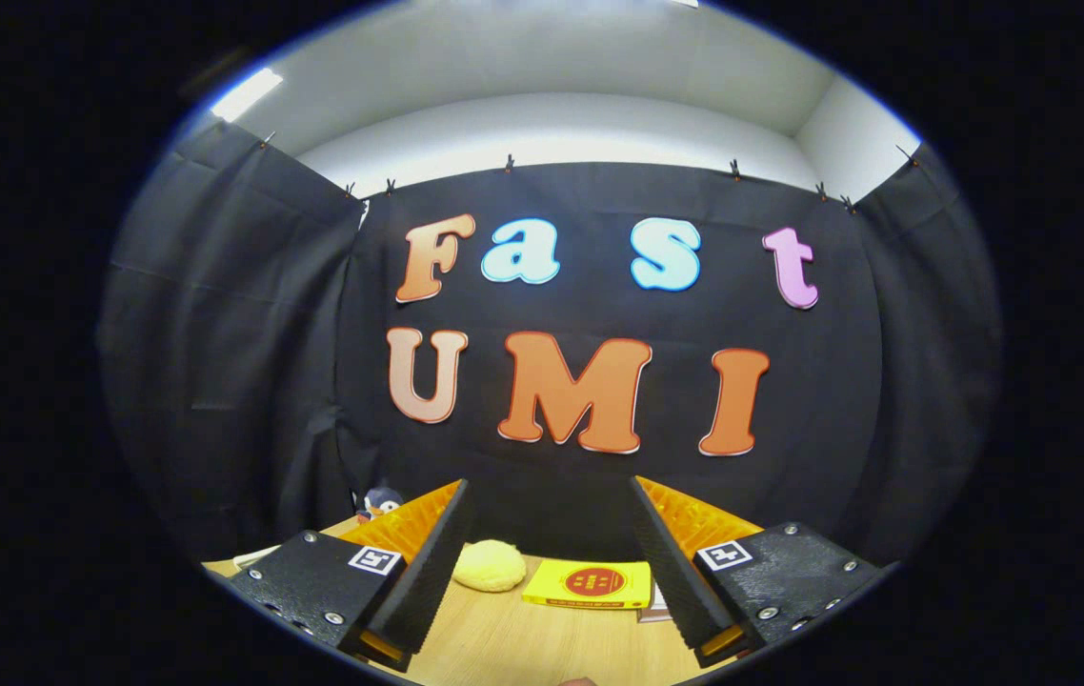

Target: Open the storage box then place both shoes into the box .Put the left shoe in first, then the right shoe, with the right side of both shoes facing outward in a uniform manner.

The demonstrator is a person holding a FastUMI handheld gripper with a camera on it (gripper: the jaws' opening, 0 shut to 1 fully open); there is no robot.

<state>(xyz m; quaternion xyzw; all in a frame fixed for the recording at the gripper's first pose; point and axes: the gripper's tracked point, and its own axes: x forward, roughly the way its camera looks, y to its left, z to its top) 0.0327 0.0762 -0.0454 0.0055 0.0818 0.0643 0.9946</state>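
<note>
The hand-held gripper (550, 553) has its two fingers spread wide, holding nothing, above a wooden bench (542, 648) where one yellow book (590, 583) with an unreadable red label, one pale yellow round soft object (490, 564) and one small penguin toy (380, 500) sit beyond them.

Black cloth (247, 314) hangs on three sides as the booth's wall, held at its top edge by small clips (509, 164). Above it are a white wall (552, 124) and a ceiling light (247, 93). Below is a light wooden surface (523, 638).
</note>
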